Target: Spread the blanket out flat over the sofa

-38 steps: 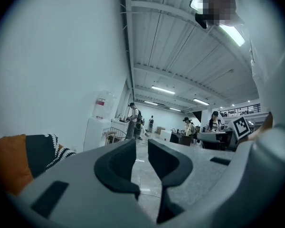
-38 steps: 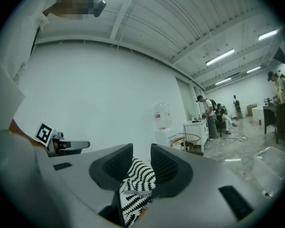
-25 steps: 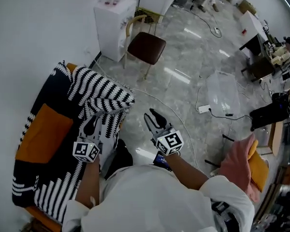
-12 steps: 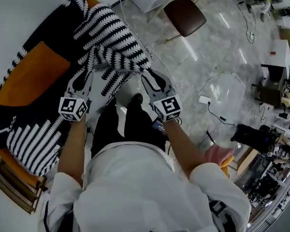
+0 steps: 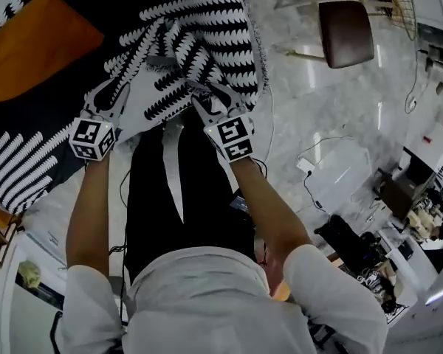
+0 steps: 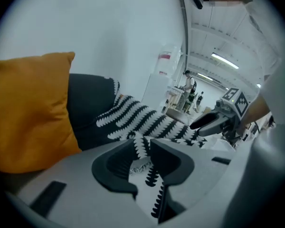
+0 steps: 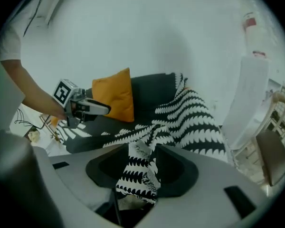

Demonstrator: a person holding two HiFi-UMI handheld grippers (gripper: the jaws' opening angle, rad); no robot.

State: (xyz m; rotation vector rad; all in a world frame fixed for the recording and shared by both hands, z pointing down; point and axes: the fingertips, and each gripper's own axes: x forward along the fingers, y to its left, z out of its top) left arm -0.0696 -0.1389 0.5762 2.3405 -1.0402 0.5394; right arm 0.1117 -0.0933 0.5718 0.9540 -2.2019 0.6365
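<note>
The black-and-white striped blanket point(image 5: 199, 21) lies bunched over the dark sofa point(image 6: 88, 108), next to an orange cushion point(image 5: 37, 43). My left gripper point(image 5: 111, 94) holds a thin fold of the blanket's near edge point(image 6: 142, 148) between its jaws, which are opening. My right gripper point(image 5: 203, 98) is about a hand's width to the right on the same edge. Its jaws are opening too, and a slack panel of blanket point(image 7: 140, 167) hangs between them without being pinched. The left gripper view shows the right gripper point(image 6: 213, 122), and the right gripper view shows the left gripper point(image 7: 102, 109).
A brown-seated chair point(image 5: 345, 22) stands on the marble floor to the right of the sofa. Cables and a power strip point(image 5: 310, 164) lie on the floor further right. A white dispenser point(image 7: 249, 94) stands against the wall beside the sofa's end. The person's legs are just in front of the sofa.
Both grippers moved forward over the sofa with the blanket's edge. The blanket now lies wider across the seat. Both pairs of jaws stand wider apart than before.
</note>
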